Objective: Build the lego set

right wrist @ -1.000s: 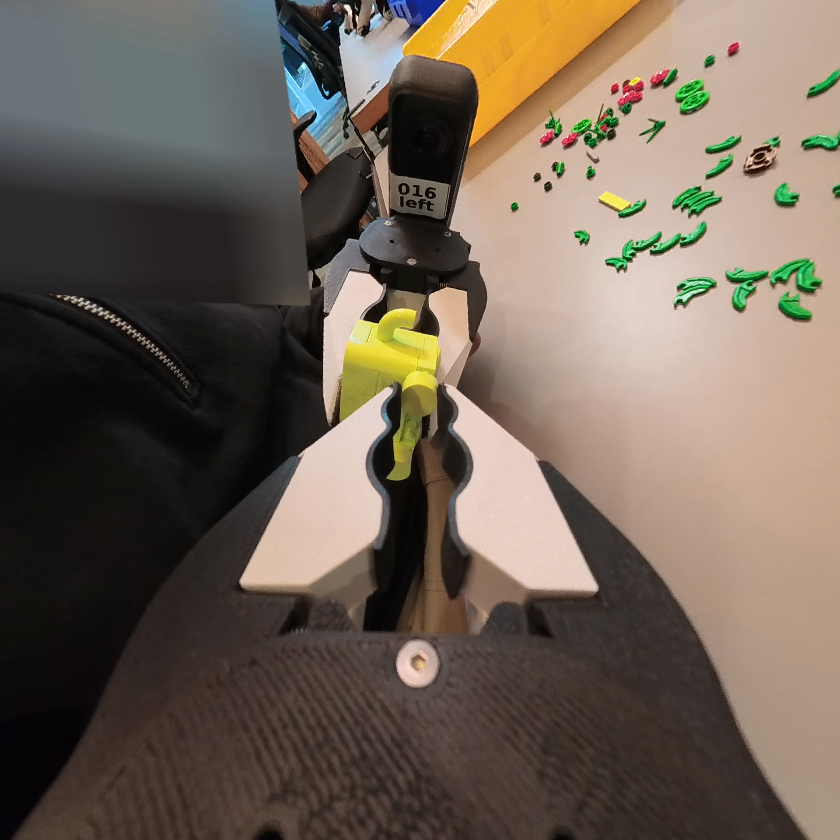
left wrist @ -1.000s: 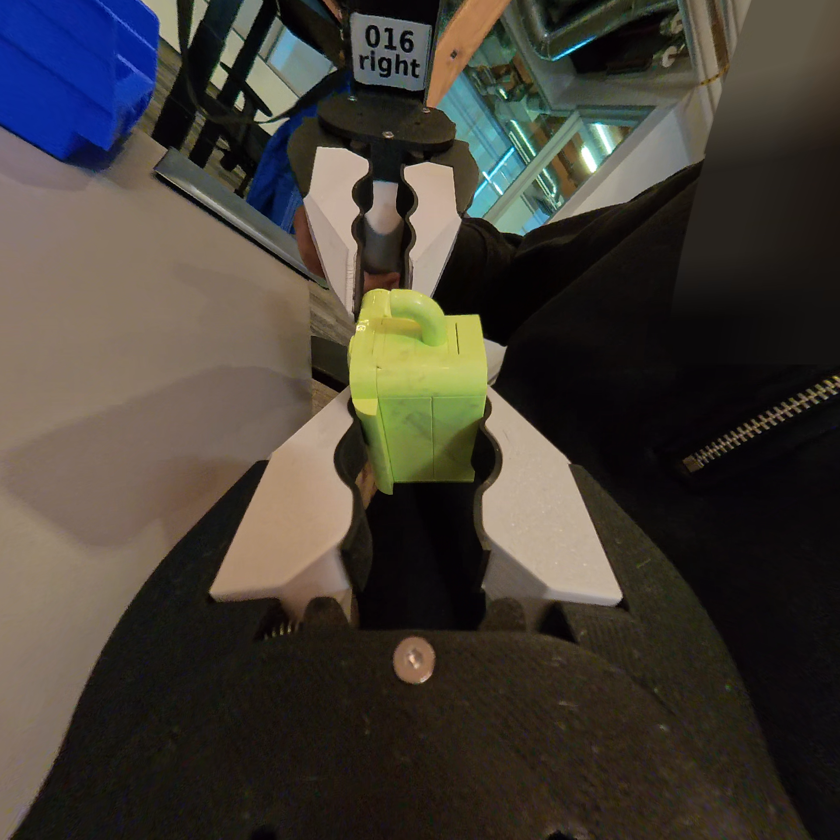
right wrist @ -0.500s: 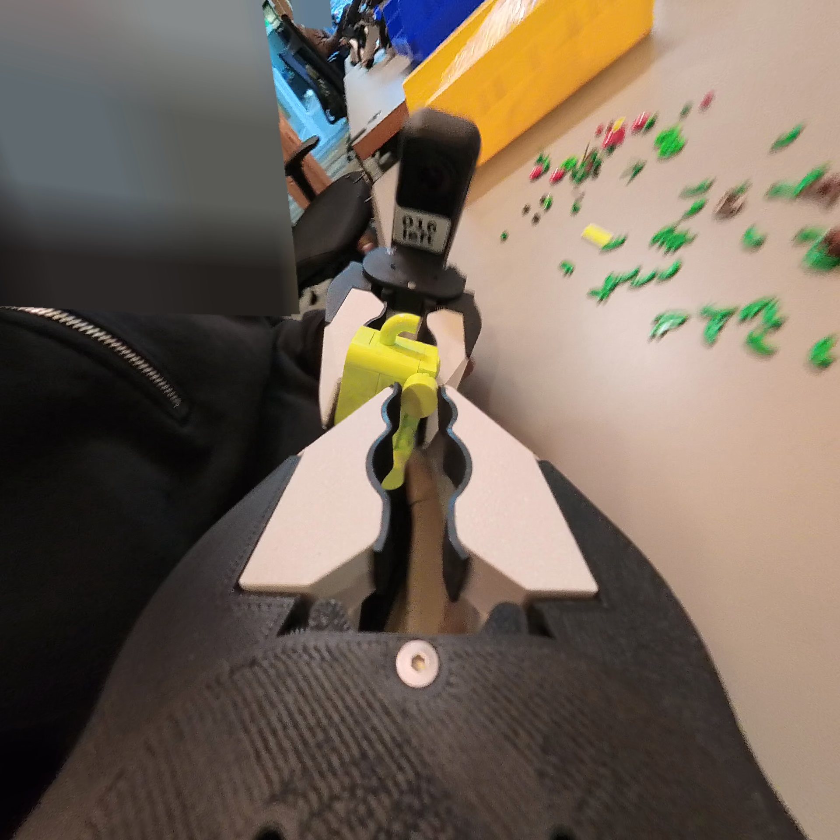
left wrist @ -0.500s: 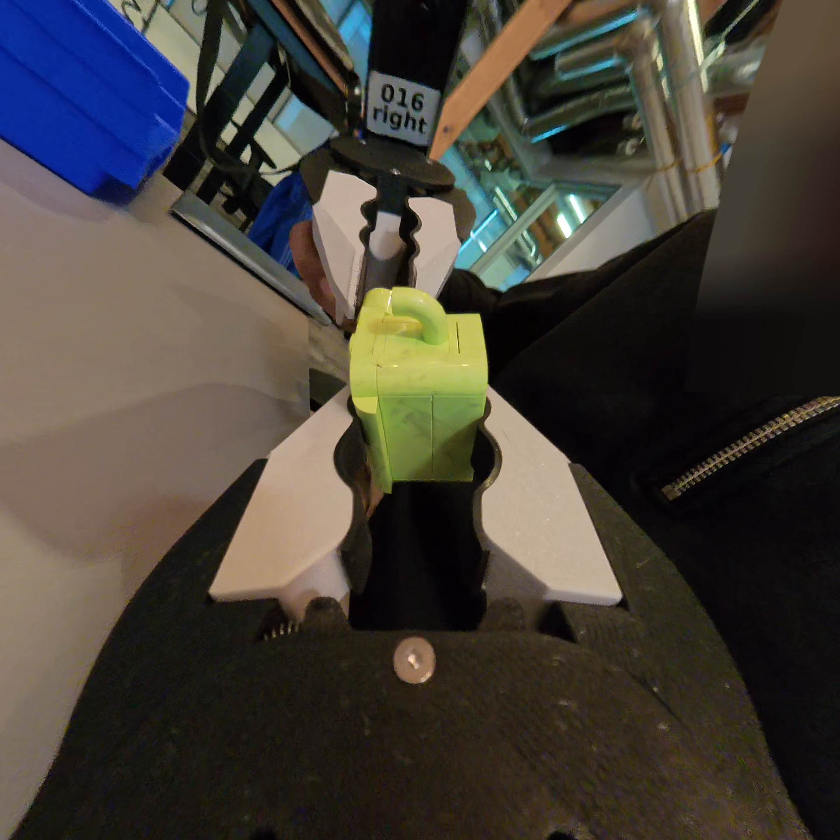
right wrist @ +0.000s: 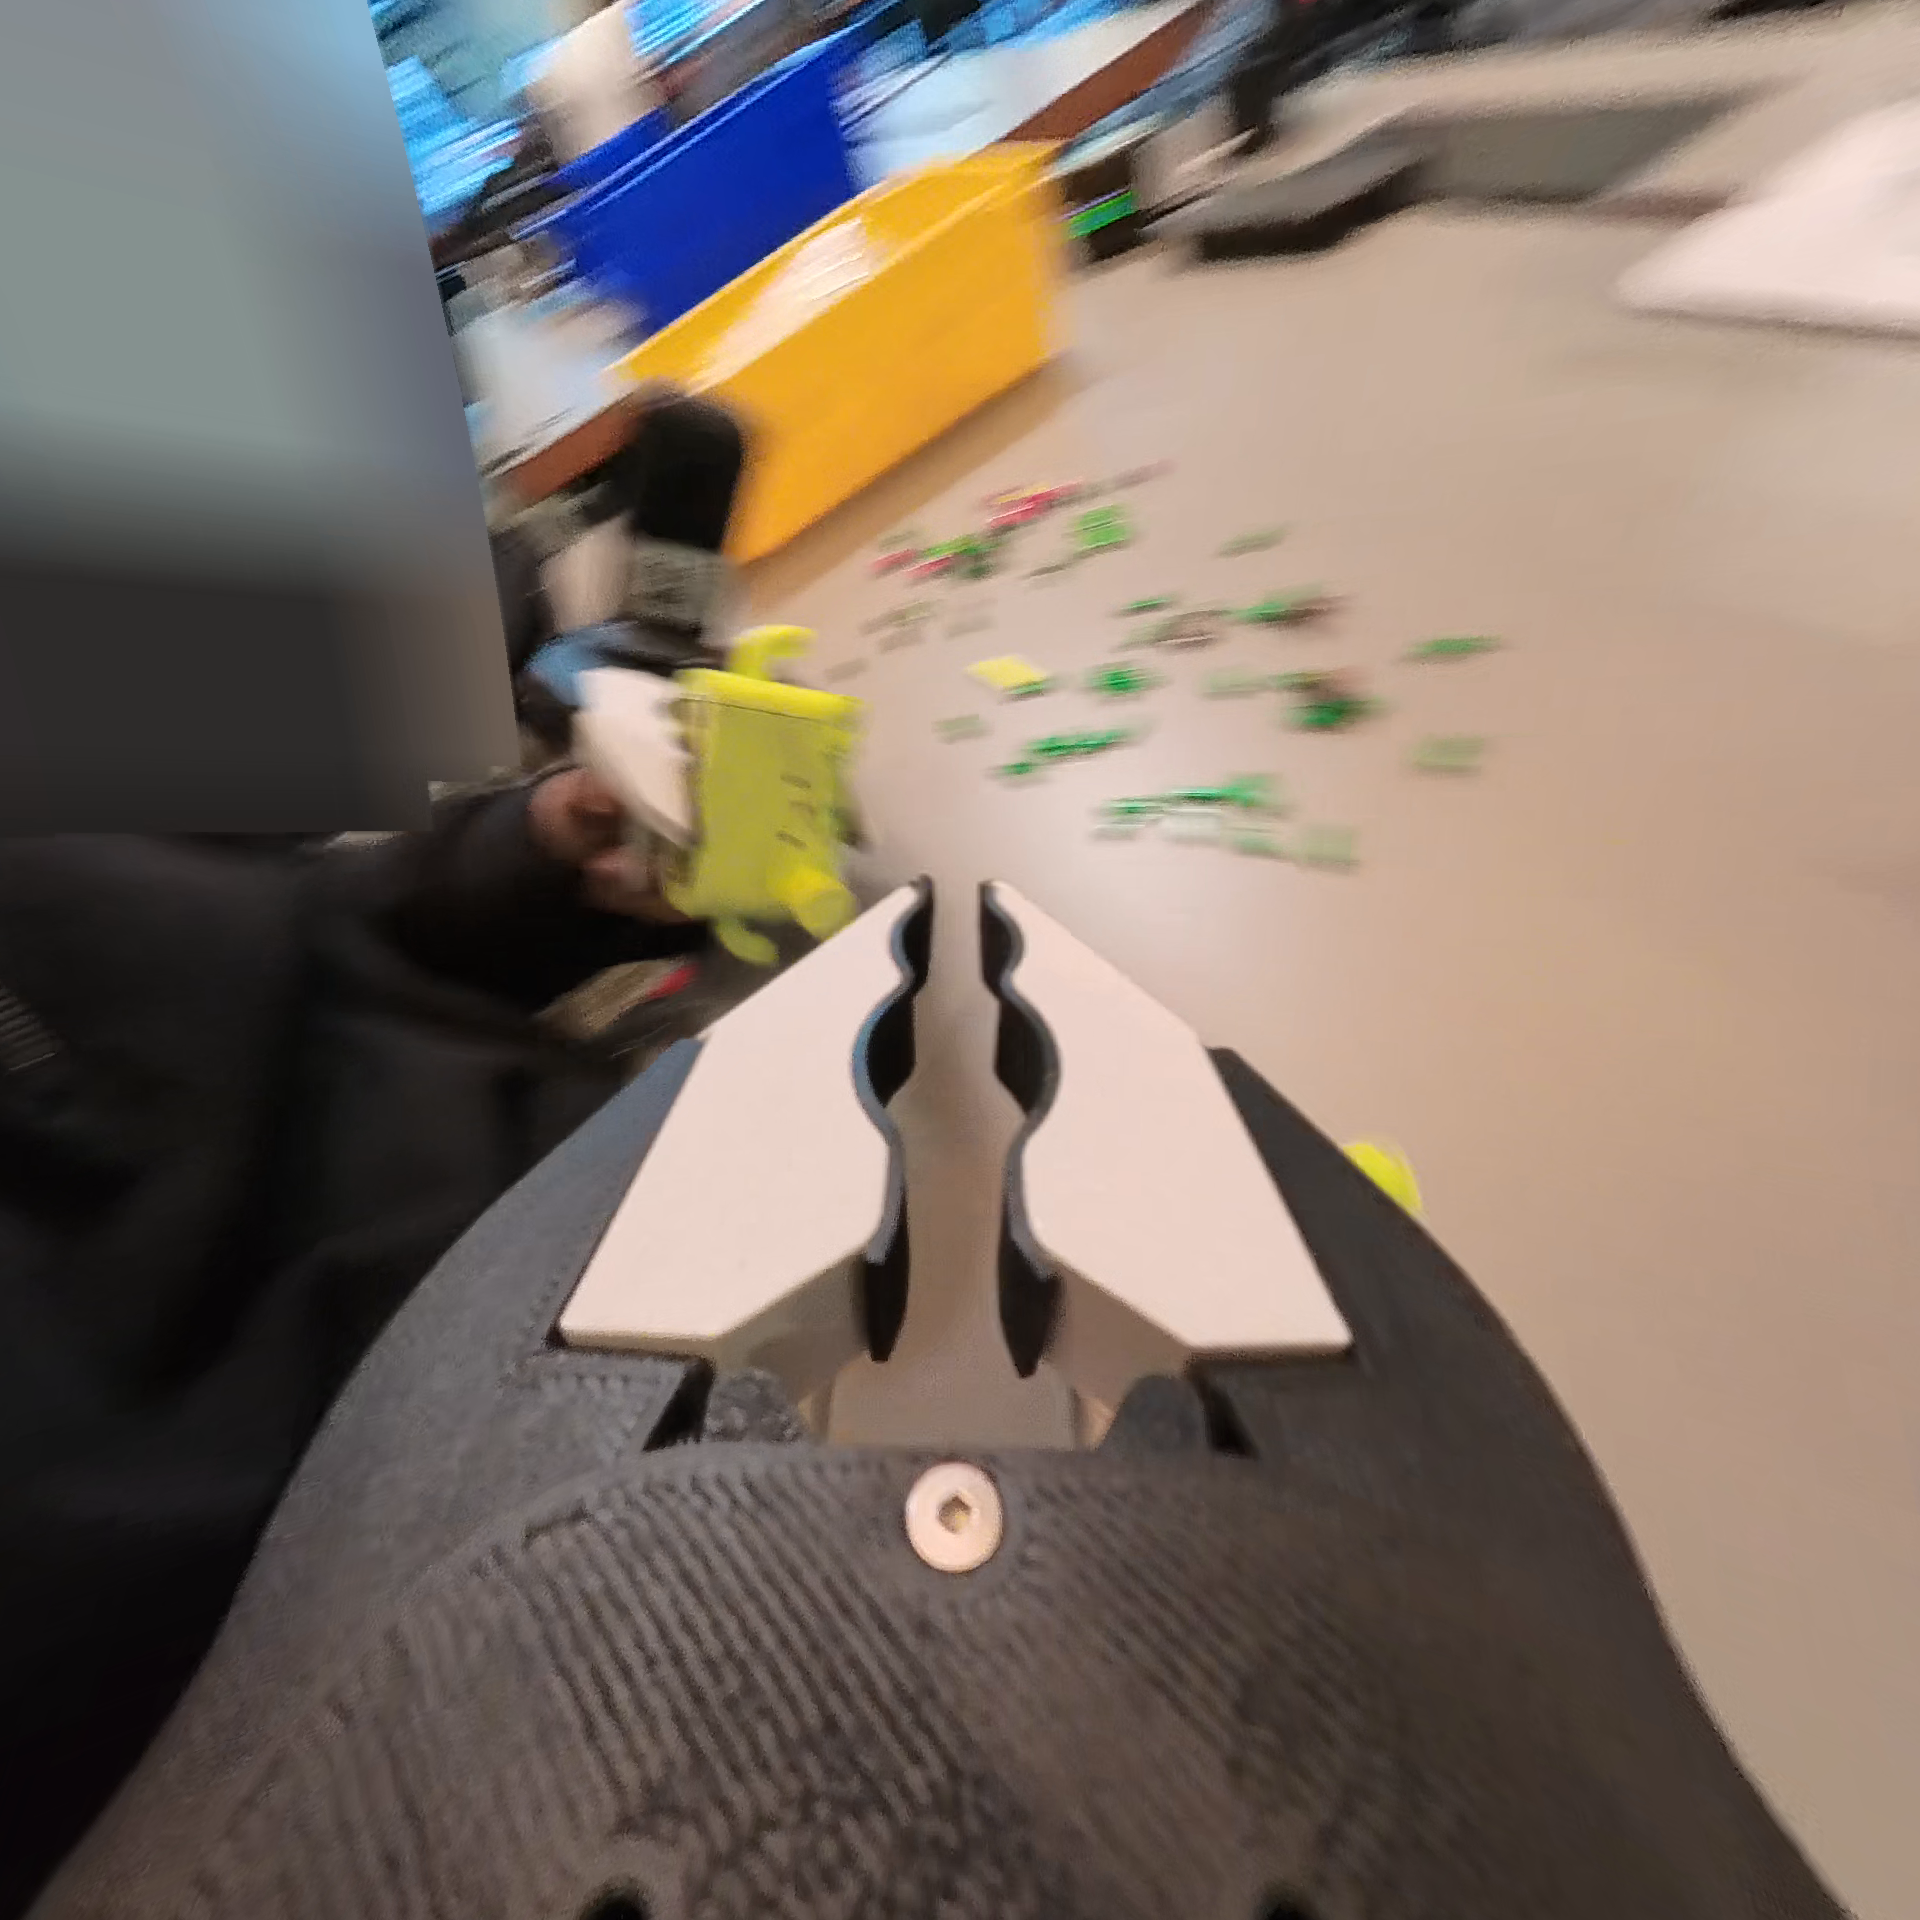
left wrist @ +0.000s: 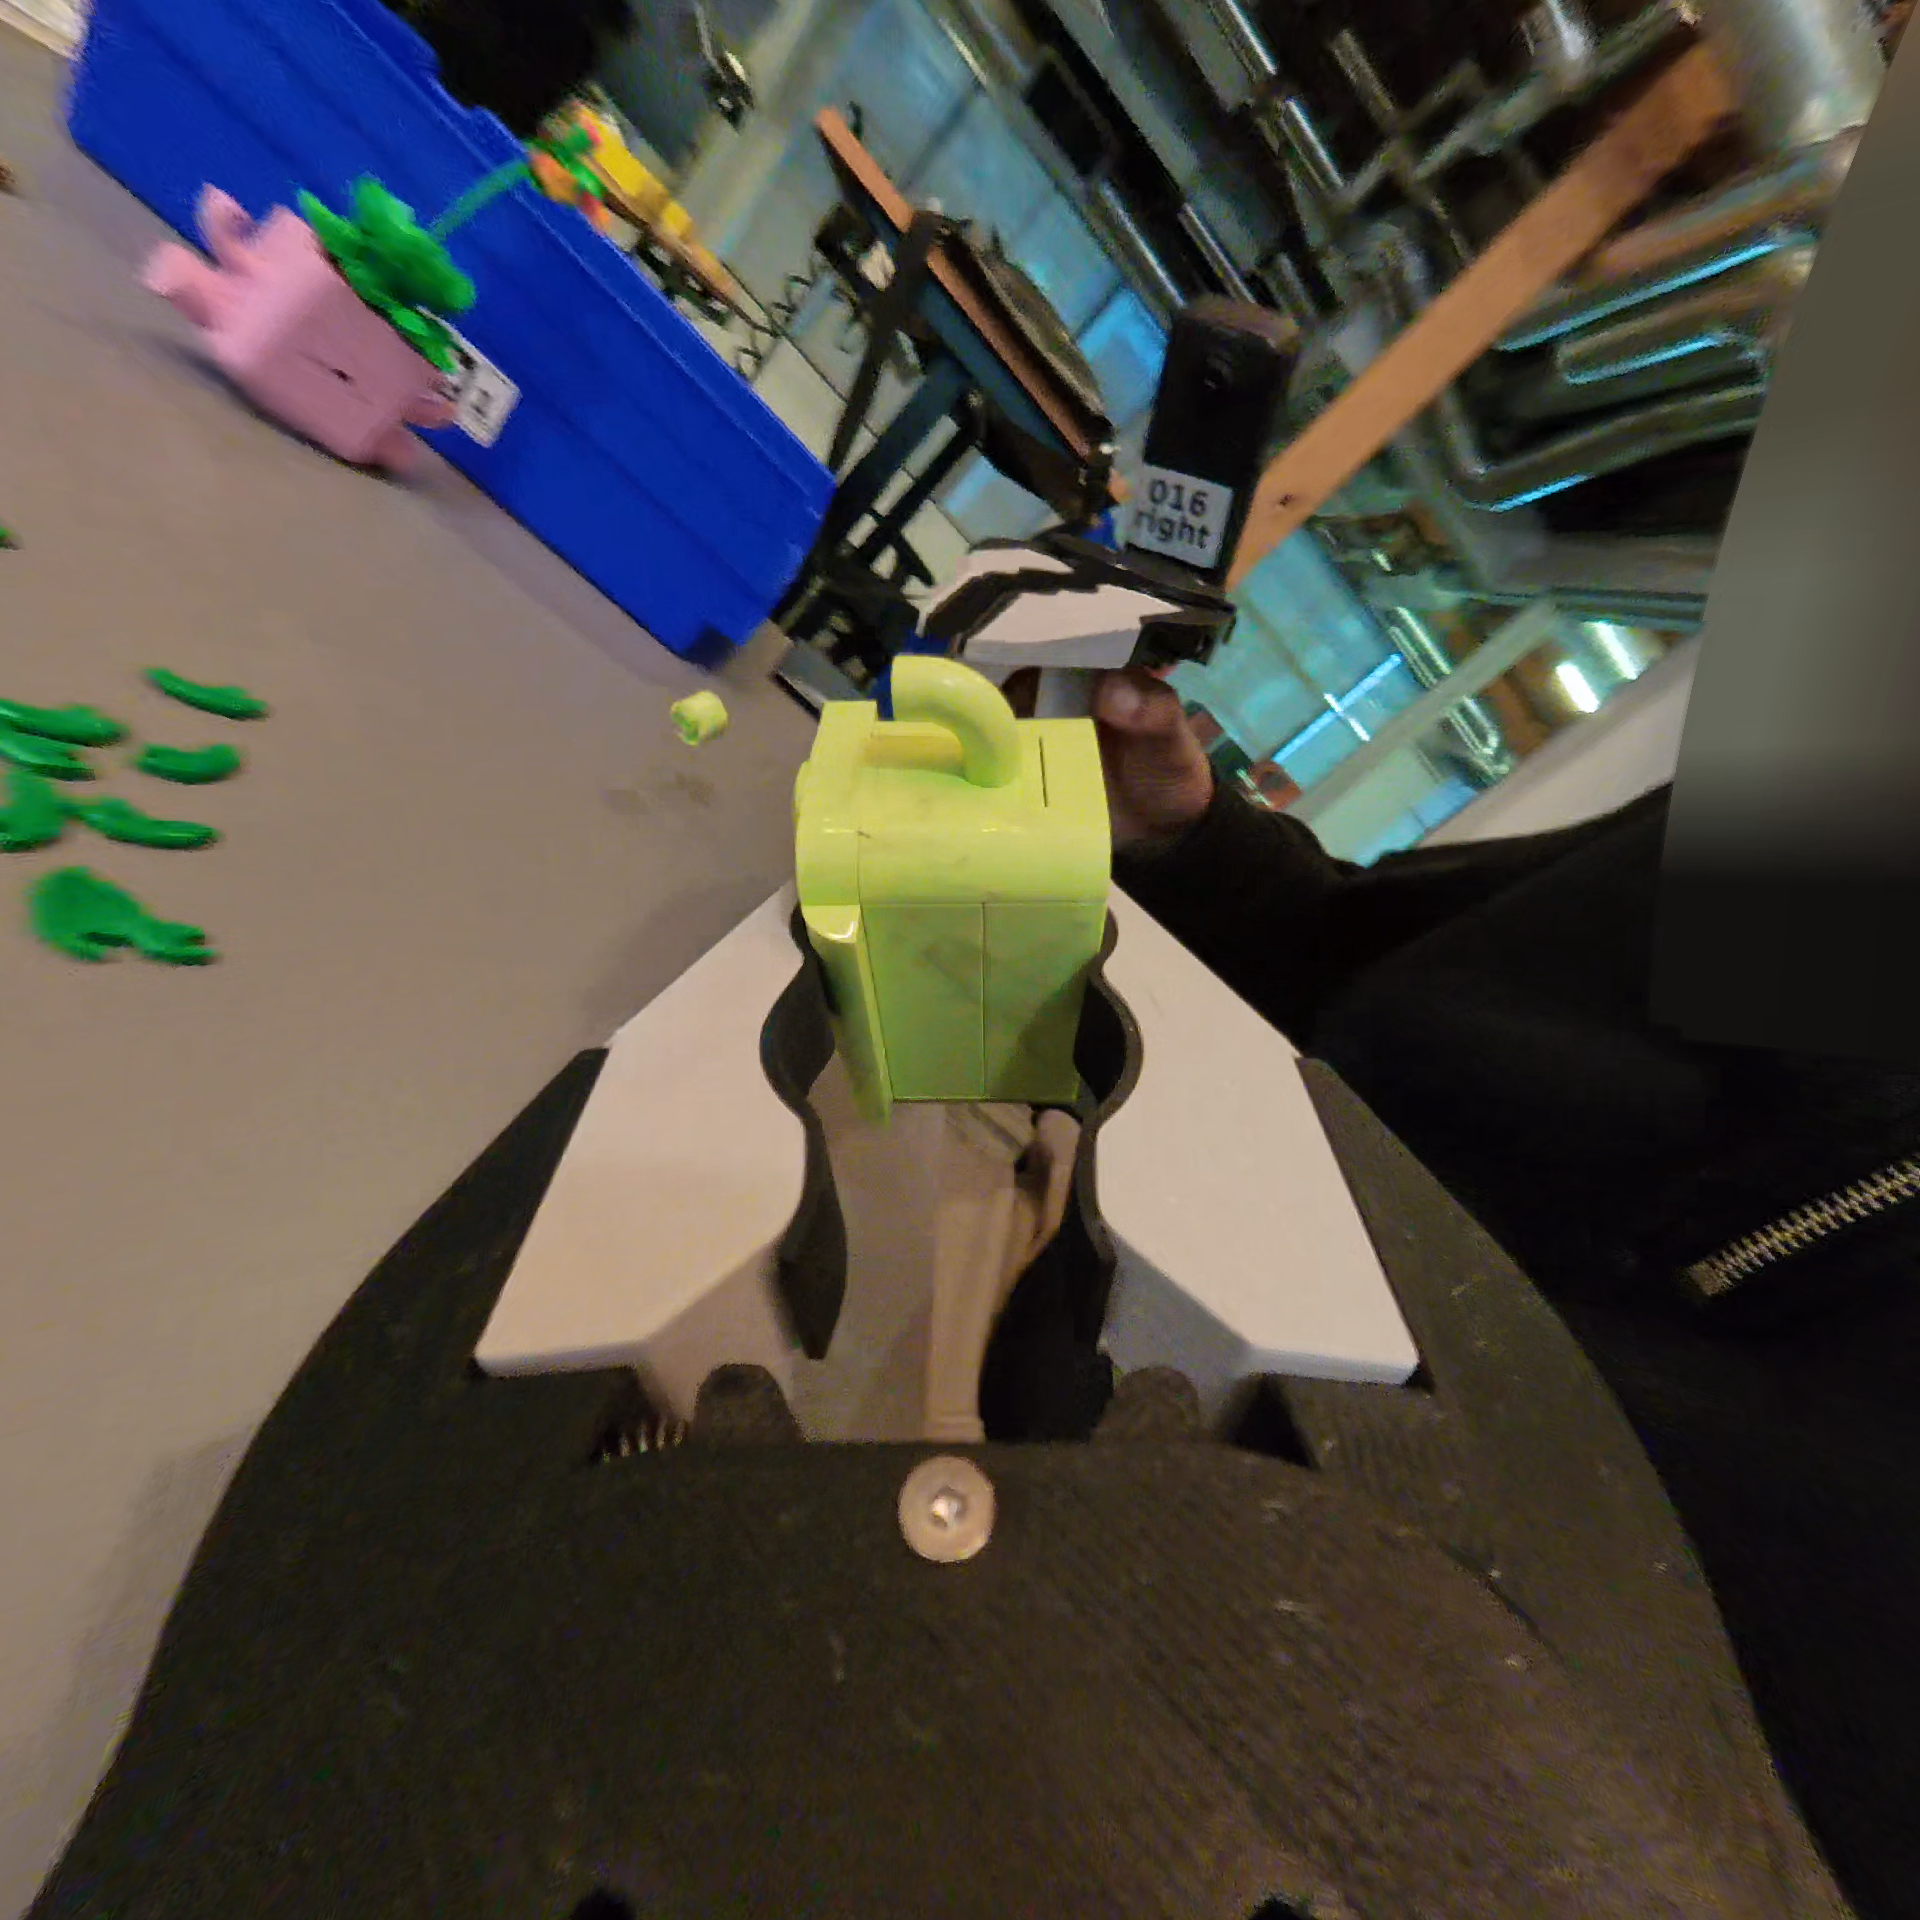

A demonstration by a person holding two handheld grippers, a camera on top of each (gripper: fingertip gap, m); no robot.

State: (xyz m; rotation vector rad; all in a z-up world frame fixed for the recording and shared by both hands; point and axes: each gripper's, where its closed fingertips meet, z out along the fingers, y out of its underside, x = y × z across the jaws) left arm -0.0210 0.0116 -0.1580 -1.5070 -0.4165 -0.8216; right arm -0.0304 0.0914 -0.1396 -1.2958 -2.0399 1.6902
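Observation:
My left gripper (left wrist: 951, 935) is shut on a lime green block (left wrist: 951, 883) with a curved hook on top, held up off the table. In the blurred right wrist view the same block (right wrist: 764, 810) sits to the left, just beyond my right gripper (right wrist: 954, 885). That gripper's jaws stand almost together with nothing between them. A small lime piece (left wrist: 698, 717) lies on the table near the far edge; it also shows beside the right gripper's body (right wrist: 1382, 1174). The right gripper (left wrist: 1039, 634) shows behind the block in the left wrist view.
Green leaf pieces (left wrist: 94, 831) lie scattered on the grey table (left wrist: 364, 1039), with more green and red bits (right wrist: 1195, 707) further off. A pink build with a green plant (left wrist: 301, 332) stands before a blue bin (left wrist: 582, 416). A yellow bin (right wrist: 883, 343) sits at the back.
The small lime piece has left my right gripper, which has pulled away from the block and swung right. My left gripper has turned toward the table, still holding the block.

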